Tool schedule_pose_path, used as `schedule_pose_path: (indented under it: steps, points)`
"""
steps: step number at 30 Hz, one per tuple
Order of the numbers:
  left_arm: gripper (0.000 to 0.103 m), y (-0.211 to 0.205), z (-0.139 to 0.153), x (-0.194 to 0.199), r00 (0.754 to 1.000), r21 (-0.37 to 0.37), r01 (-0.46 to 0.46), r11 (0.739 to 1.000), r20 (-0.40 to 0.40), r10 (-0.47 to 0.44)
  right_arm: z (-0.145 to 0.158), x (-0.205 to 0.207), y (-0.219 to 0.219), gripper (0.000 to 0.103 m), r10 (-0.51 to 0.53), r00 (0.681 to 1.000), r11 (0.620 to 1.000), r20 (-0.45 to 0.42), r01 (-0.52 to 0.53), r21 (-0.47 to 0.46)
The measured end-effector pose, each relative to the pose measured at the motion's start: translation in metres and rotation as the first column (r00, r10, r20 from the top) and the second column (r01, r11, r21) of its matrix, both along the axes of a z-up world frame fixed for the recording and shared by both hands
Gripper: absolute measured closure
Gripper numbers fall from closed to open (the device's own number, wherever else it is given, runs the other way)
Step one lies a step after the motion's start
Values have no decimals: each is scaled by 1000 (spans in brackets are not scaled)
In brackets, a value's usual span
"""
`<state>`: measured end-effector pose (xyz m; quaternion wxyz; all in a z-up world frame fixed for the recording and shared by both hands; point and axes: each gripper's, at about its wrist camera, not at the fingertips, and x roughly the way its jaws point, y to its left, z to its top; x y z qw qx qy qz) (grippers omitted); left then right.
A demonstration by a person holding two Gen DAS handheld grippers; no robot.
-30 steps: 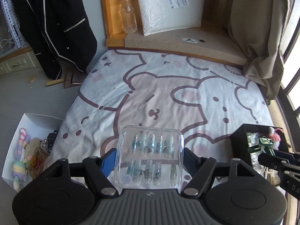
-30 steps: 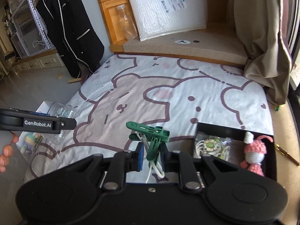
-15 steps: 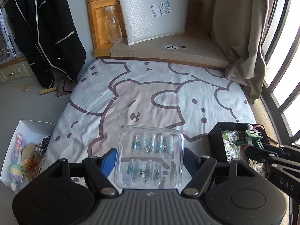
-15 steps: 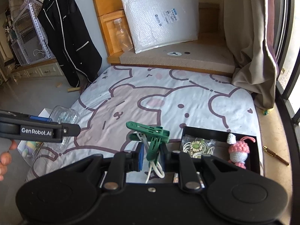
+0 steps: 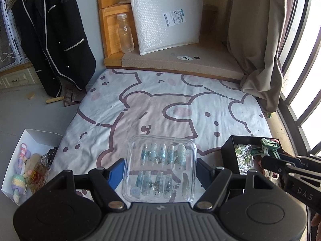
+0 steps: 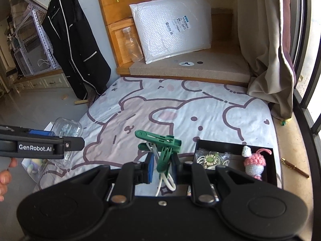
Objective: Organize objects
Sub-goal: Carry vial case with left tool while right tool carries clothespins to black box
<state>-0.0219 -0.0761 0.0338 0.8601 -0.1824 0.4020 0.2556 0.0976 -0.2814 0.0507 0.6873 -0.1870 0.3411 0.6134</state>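
Above bedsheet, peg (image 6: 163,150) points up-left.

Sunlit window (image 5: 305,84), beige curtain (image 5: 258,40)

The right gripper (image 6: 162,169) clamps its blue-padded jaws on a green plastic clothes peg (image 6: 160,146) with a white cord loop hanging below. Just beyond lies a black rectangular tray (image 6: 236,143) holding a pink crocheted doll (image 6: 254,165) and a beaded ornament (image 6: 210,158), on a bear-patterned white sheet (image 6: 180,108). At left, the left gripper (image 6: 66,142) grips a clear plastic case (image 6: 67,129).
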Motion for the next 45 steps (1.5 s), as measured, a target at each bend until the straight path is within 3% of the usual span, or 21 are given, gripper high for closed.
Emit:
schedule_pose_path:
  steps: [19,45]
  points:
    - [29,3,-4,4,999,-14,-37,999,8,37,-1,9,-2,84,-23,1000,999,-15,24,29]
    - [29,-61,-15,86,993,-76,117,990,42,-114,-10,94,-51,84,-213,977,977,-20,213,-4]
